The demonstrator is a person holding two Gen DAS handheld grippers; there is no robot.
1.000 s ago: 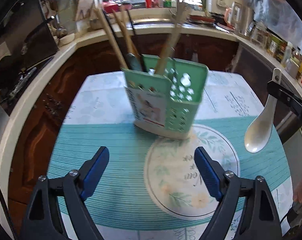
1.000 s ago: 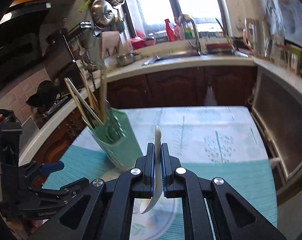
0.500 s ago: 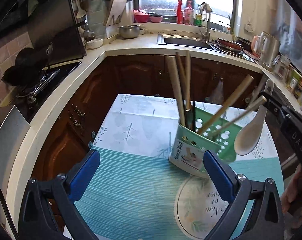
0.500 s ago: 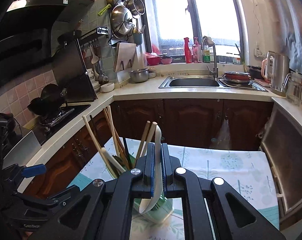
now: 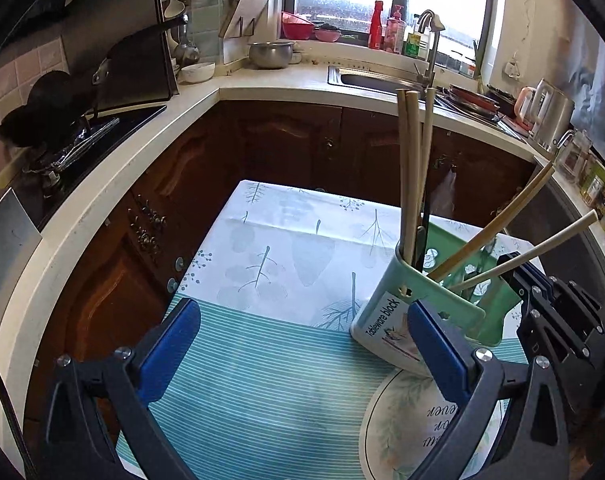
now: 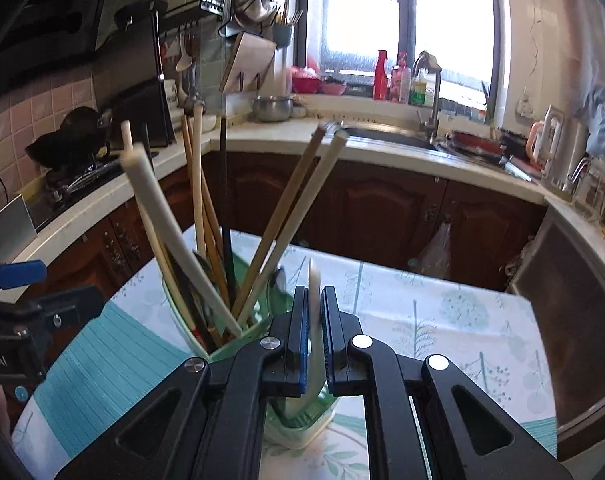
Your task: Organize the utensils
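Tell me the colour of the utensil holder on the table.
The utensil holder is pale green with a white labelled front panel, seen best in the left wrist view.

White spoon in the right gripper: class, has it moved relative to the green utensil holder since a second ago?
Yes. The white spoon then hung clear to the right of the green utensil holder; now it is directly over the holder's open top, and the right gripper is opening.

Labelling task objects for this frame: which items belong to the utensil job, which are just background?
Job: white spoon between the right gripper's opening jaws; green utensil holder; chopsticks standing in it.

Lying about: steel pot, red bottle, kettle, faucet.
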